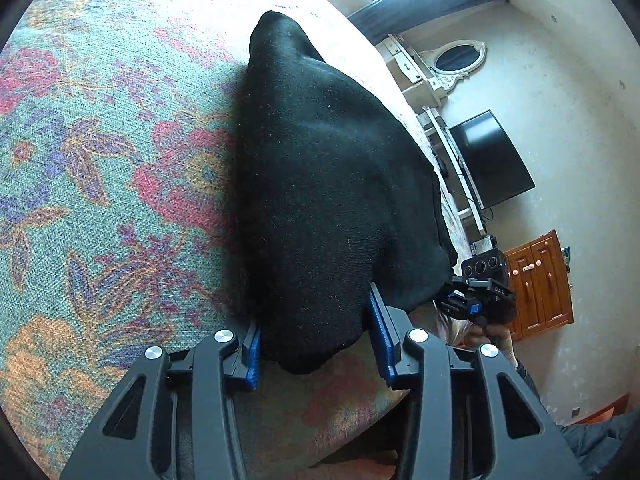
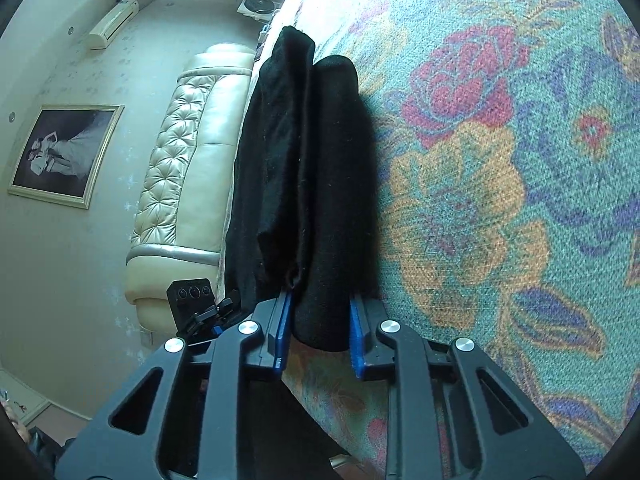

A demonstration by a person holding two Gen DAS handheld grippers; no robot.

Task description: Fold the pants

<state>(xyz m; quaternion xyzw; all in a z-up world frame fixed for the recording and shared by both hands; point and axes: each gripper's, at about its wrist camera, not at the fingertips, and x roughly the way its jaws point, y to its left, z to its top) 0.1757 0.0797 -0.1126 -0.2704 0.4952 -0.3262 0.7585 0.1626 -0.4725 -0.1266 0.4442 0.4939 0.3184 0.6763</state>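
Black pants (image 1: 320,184) lie on the floral bedspread (image 1: 100,160), running from lower centre to upper centre in both wrist views.

Left tool (image 1: 316,344): the pants' near end sits between its blue pads (image 1: 380,332). Fabric meets both pads, but I can't tell whether they're actually pinching.

Right tool (image 2: 318,330): closed on a rolled fold of the pants (image 2: 312,184), blue pads (image 2: 282,328) against it on both sides.

Each view catches the other tool: the right tool (image 1: 480,292) at lower right of the left view, a hand (image 1: 486,336) under it; the left tool (image 2: 200,308) at lower left of the right view.

Background: TV (image 1: 492,160), oval mirror (image 1: 458,58) and wooden cabinet (image 1: 540,284) on the right; tufted headboard (image 2: 180,168) and framed picture (image 2: 64,152) on the left.
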